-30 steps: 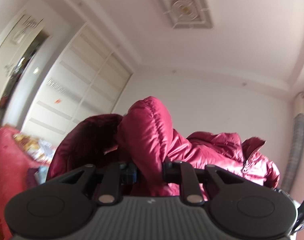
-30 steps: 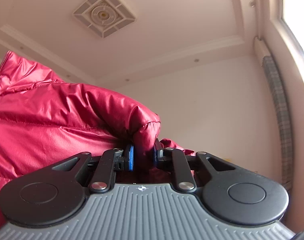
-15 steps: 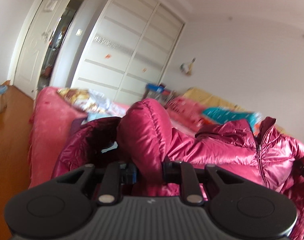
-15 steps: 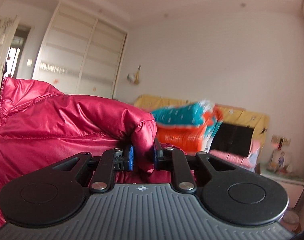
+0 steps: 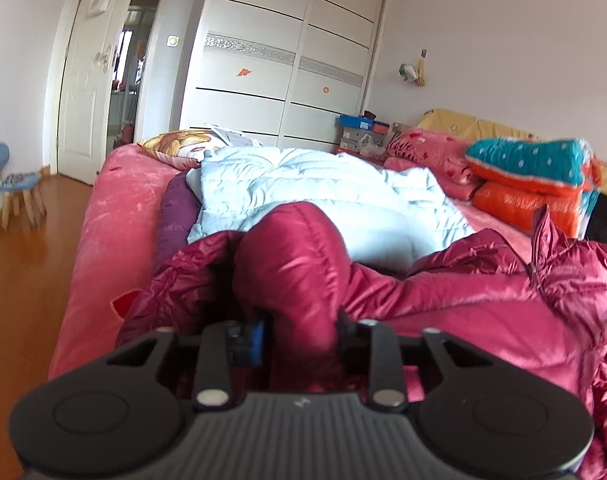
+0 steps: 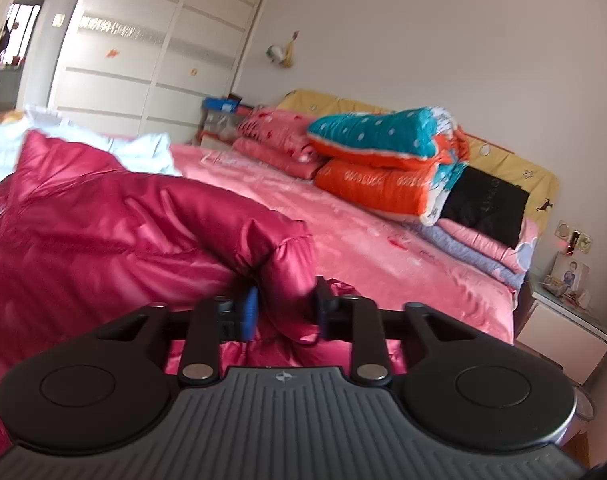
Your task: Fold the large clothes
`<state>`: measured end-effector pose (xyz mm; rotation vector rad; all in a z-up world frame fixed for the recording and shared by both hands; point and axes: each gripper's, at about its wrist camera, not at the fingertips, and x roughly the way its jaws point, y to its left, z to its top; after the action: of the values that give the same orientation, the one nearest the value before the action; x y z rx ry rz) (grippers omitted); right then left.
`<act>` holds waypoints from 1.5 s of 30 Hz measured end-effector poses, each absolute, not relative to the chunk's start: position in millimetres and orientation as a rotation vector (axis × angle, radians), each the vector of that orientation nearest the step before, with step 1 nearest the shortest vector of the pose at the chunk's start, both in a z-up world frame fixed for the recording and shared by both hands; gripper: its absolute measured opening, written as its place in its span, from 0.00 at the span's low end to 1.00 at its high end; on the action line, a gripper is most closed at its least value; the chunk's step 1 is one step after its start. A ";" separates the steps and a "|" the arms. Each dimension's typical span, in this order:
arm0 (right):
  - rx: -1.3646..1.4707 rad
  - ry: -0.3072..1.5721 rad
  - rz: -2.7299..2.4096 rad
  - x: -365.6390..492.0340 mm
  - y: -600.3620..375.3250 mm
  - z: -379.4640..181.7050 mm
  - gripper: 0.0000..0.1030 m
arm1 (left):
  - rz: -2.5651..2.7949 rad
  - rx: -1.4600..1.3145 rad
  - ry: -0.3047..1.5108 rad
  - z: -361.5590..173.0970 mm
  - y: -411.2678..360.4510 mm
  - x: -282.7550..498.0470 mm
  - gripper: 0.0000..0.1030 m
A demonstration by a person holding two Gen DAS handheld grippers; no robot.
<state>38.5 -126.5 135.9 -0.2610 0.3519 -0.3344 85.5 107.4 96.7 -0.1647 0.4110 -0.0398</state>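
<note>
1. A crimson puffer jacket (image 5: 443,296) is seen spread across the near part of a pink bed (image 5: 115,216), in front of a pale blue quilt (image 5: 311,184).
2. Left gripper (image 5: 301,336): jaws have just been opening; a puffy fold stands between them, and whether the pads press on it cannot be told.
3. Right gripper (image 6: 285,312): jaws have just been opening too, parted around a cuff-like end, the right pad apparently clear of it.
4. Handling is judged light, soft and springy (the glossy shell looks slippery), so folds may be expected to puff back.
5. Hold is best taken at seams, cuffs or hem, where the padding is thinnest.
</note>
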 end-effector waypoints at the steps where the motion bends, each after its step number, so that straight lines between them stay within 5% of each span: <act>1: -0.266 0.356 -0.330 38.0 -125.9 134.8 0.68 | -0.039 -0.151 0.417 95.1 106.5 88.6 0.43; 7: -0.326 0.366 -0.318 44.8 -120.8 124.6 0.97 | -0.012 -0.116 0.449 92.8 111.0 92.0 0.73; 20: -0.075 0.363 -0.366 -0.5 -154.7 151.6 1.00 | 0.097 0.039 0.335 142.9 129.1 37.8 0.93; 28: -0.030 0.443 -0.272 -59.5 -148.9 142.9 1.00 | 0.036 -0.007 0.332 164.6 140.5 -19.9 0.93; 45: 0.438 0.647 -0.309 -169.7 -229.4 71.1 1.00 | -0.165 -0.065 0.659 93.3 113.8 -147.2 0.83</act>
<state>-169.7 -229.4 71.1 0.4384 0.6466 -0.3094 -147.2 113.8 93.3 -0.0648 0.6594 -0.1646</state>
